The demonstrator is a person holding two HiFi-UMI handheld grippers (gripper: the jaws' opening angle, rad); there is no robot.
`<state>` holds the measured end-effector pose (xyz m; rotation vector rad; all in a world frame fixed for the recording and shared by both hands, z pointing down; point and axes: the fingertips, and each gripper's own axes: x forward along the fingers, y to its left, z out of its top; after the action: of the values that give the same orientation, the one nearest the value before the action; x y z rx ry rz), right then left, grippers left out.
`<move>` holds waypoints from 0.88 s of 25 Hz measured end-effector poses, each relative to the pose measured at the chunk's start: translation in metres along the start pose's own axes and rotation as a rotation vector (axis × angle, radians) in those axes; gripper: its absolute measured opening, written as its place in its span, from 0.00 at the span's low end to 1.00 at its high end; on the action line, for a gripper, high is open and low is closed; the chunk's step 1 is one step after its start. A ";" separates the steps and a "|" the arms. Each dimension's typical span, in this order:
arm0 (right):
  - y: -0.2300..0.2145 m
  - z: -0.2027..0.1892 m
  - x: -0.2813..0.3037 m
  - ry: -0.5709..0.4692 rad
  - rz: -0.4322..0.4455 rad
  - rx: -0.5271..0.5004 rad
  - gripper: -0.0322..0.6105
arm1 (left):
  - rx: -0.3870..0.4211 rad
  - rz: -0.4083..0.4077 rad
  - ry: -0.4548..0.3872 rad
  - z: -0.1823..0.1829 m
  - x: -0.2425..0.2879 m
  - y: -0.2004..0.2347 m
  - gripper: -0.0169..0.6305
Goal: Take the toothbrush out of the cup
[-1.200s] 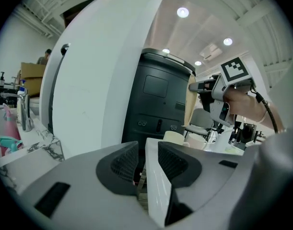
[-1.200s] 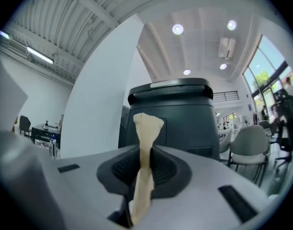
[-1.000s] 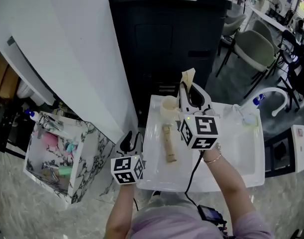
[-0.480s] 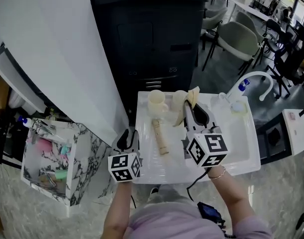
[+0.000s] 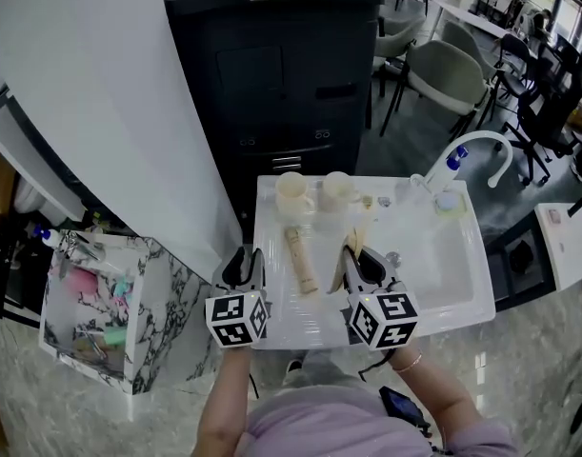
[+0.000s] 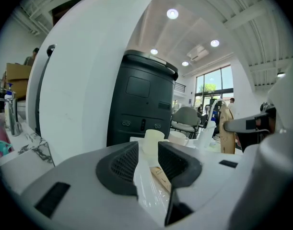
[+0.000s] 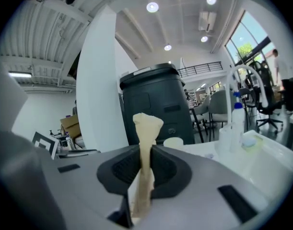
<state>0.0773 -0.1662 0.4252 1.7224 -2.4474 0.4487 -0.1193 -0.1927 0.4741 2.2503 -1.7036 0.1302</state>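
Pinched the cream toothbrush (image 7: 147, 128) in the right gripper (image 5: 357, 255), jaws nearly closed on its handle, low over the near part of the white basin top (image 5: 443, 279). Held the left gripper (image 5: 243, 260) half open and empty at that top's near left edge. Noted a wooden tube (image 5: 301, 258) lying just beyond, then two cream cups (image 5: 291, 190) side by side at the far edge, apart from the toothbrush.

Cream toothbrush (image 7: 146, 143), cream cup (image 5: 292, 190), tan tube (image 5: 301, 260), white counter (image 5: 279, 305), black bin (image 5: 271, 84), marble-patterned rack (image 5: 171, 284).

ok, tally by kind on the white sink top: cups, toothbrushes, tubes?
cups: 2
toothbrush: 1, held in the right gripper
beige tube: 1
Total: 4
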 end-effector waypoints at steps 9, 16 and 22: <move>-0.007 -0.081 0.012 0.212 -0.020 0.016 0.13 | -0.003 0.030 0.002 -0.002 -0.006 0.005 0.23; -0.008 -0.102 0.042 0.258 -0.037 -0.001 0.13 | -0.007 0.048 0.004 -0.003 -0.005 0.006 0.23; -0.019 -0.125 0.072 0.335 -0.077 0.005 0.13 | -0.012 0.059 0.017 -0.009 -0.004 0.007 0.23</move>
<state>0.0603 -0.1986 0.5656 1.5862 -2.1400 0.6736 -0.1266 -0.1878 0.4828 2.1847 -1.7584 0.1515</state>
